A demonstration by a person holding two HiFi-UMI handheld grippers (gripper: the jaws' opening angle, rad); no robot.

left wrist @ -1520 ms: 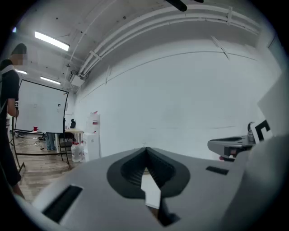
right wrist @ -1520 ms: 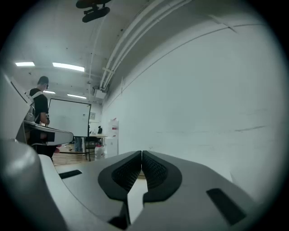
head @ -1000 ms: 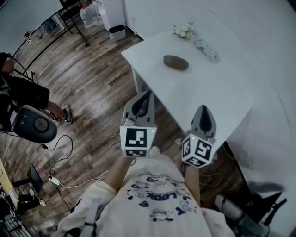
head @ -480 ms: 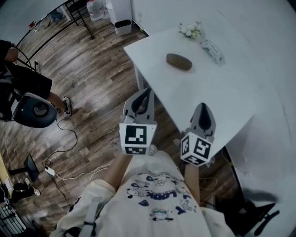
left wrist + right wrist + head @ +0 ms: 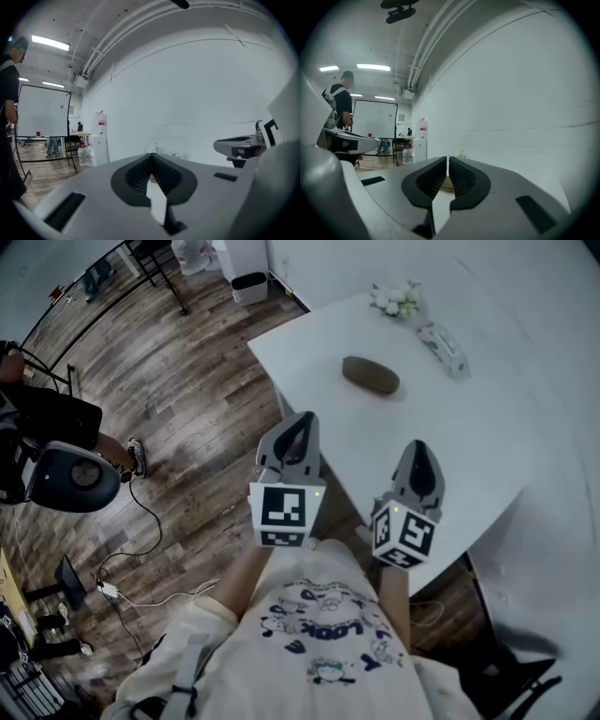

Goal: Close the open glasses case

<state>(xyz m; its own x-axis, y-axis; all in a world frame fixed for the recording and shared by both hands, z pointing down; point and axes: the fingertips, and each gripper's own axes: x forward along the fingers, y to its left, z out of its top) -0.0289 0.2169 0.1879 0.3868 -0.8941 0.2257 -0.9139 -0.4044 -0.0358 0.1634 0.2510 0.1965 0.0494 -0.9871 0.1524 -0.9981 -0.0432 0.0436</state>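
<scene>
Left tongs (image 5: 301, 420), right tongs (image 5: 417, 446) shut; glasses case (image 5: 370, 374) apart

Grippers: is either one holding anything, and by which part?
Nothing is held. Left gripper and right gripper are both shut and empty, short of the glasses case on the table.

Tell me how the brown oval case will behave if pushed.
The brown case lies low and flat, so it probably slides rather than tips. Its rounded shell may rock or spin on the smooth white table.
</scene>
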